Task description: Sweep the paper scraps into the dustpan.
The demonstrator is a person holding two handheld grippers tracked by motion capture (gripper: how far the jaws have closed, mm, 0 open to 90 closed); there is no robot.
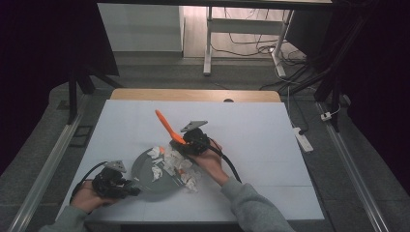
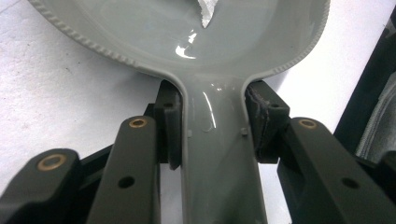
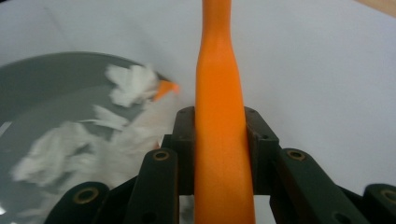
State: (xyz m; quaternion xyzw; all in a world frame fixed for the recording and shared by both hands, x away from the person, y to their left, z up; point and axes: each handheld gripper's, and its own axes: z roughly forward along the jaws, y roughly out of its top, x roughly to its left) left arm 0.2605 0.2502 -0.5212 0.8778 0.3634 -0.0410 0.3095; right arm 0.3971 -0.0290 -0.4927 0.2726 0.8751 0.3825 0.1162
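Clamping the grey dustpan (image 2: 219,168), left hand-held gripper (image 2: 215,126); right hand-held gripper (image 3: 219,140) squeezes orange brush handle (image 3: 219,93).

White table (image 1: 270,125) with wooden far edge, grey floor (image 1: 159,72), white desk legs (image 1: 208,43), tangled cables (image 1: 251,48), dark surroundings

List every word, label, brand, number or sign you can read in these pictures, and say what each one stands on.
None can be read.
The grey dustpan, held at its handle by the left tool: no lettering.
The orange brush handle in the right tool: no marking.
The white paper scraps and white table: no print.
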